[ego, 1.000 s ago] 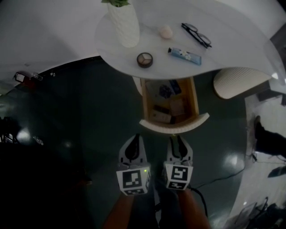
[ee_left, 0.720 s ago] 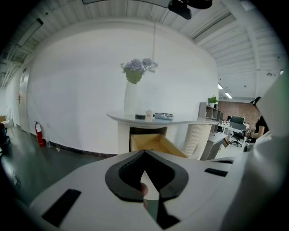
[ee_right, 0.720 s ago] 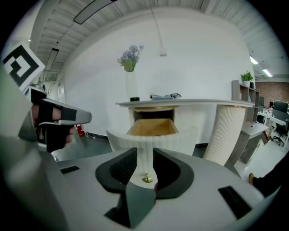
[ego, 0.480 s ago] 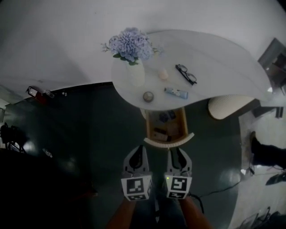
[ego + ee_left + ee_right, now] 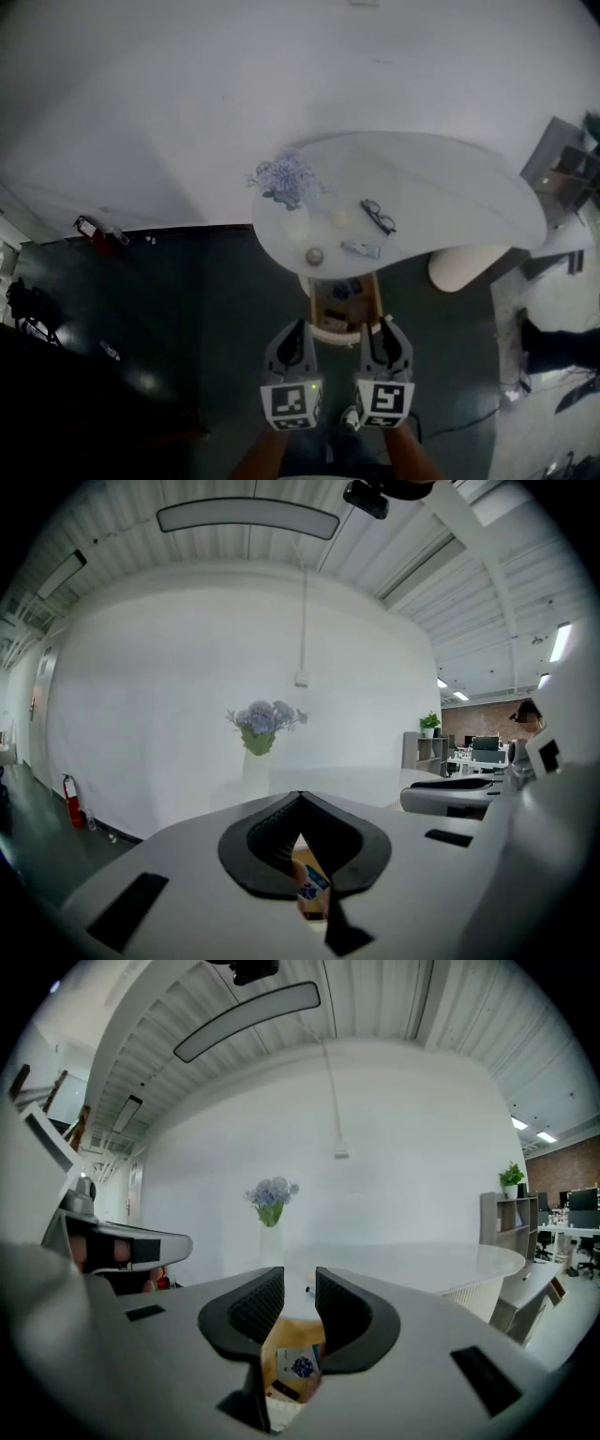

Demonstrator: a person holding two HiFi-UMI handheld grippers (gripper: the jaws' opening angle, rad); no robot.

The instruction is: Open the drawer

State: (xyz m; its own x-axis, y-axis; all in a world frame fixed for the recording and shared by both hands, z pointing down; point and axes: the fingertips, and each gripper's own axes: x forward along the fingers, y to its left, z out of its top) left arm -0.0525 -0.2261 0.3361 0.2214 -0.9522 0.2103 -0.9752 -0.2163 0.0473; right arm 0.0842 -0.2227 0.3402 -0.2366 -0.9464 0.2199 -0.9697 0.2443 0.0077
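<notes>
Under the white curved table (image 5: 450,178) the wooden drawer (image 5: 343,302) stands pulled out, with small items inside. Both grippers hover side by side in front of its pale curved front, apart from it. My left gripper (image 5: 293,326) has its tips touching, shut on nothing (image 5: 300,801). My right gripper (image 5: 380,326) is open, with an empty gap between its pads (image 5: 300,1297). In both gripper views the drawer's inside shows low between the jaws (image 5: 311,892) (image 5: 296,1361).
On the table stand a white vase of blue flowers (image 5: 292,187), glasses (image 5: 379,217), a tube (image 5: 361,249) and a round compact (image 5: 315,255). A ribbed white base (image 5: 459,270) sits to the right. A person's leg (image 5: 553,342) and cables are at far right.
Both grippers and the head camera have risen; the table and open drawer look smaller and farther away. The drawer stays pulled out, and the jaws look unchanged.
</notes>
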